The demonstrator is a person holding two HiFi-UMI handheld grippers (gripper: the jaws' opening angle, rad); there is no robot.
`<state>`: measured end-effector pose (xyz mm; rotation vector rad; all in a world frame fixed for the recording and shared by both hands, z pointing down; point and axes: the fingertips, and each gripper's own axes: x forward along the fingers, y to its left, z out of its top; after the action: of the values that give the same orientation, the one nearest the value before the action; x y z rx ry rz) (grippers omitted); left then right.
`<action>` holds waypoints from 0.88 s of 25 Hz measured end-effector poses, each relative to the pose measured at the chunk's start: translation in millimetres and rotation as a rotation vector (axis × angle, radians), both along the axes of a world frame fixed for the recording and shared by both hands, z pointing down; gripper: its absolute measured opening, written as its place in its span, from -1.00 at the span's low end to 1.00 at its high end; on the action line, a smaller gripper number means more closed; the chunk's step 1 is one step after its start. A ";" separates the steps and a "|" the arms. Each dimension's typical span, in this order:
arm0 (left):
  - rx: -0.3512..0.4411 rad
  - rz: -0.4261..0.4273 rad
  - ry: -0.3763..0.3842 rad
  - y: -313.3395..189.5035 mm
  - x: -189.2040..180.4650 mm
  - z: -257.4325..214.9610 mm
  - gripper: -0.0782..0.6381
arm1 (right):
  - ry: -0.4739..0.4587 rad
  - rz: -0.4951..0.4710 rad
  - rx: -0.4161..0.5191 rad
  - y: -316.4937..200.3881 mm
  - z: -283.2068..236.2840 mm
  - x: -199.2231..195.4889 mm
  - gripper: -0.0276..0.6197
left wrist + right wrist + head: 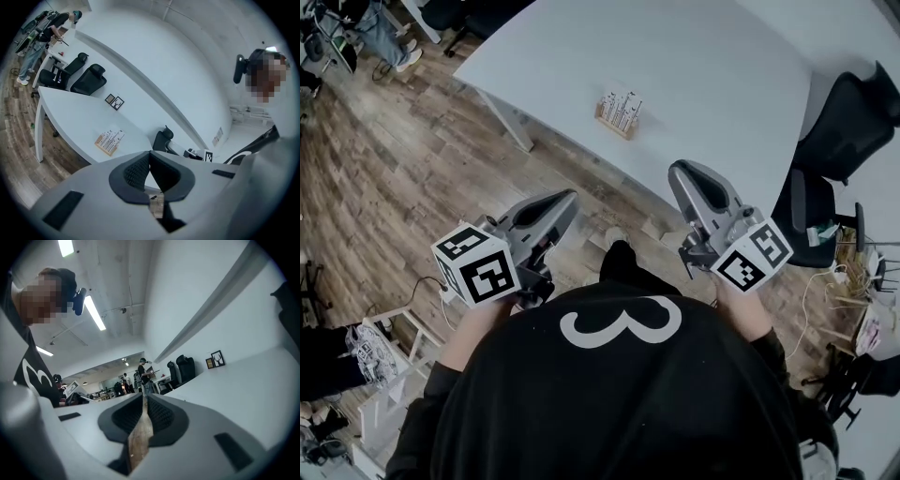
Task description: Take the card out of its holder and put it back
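1. Two tools sit low in the frame, near your chest: the left hand-held gripper [565, 200] and the right hand-held gripper [682, 173]. Both have jaws closed to the tips, with nothing between them.
2. The card holder [614, 123] stands on the white tabletop [712, 66] at upper centre, well apart from both. Its cards [622, 105] stand upright inside.
3. Open the jaws before reaching. Arriving closed would likely push or topple the holder.
4. The cards stand close together. A broad pinch may take several at once.
5. Steady the holder. An unbraced pull may lift it with the card.
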<state>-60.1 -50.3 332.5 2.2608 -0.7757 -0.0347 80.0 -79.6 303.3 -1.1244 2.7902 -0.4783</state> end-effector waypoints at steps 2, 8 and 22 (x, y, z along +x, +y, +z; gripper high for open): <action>0.017 0.022 0.011 7.8 4.2 -5.4 -0.74 | -0.030 -0.024 -0.038 19.9 -0.2 -4.8 -0.82; 0.052 0.082 0.025 29.1 16.8 -24.2 -0.74 | -0.101 -0.122 -0.126 64.8 1.8 -24.8 -0.88; 0.091 0.126 0.019 42.7 35.9 -36.8 -0.74 | -0.101 -0.182 -0.186 91.9 11.5 -30.7 -0.89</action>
<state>-24.2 -7.6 295.7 2.3883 -0.6316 -0.0323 49.3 12.2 314.8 -0.8509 2.8184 -0.8039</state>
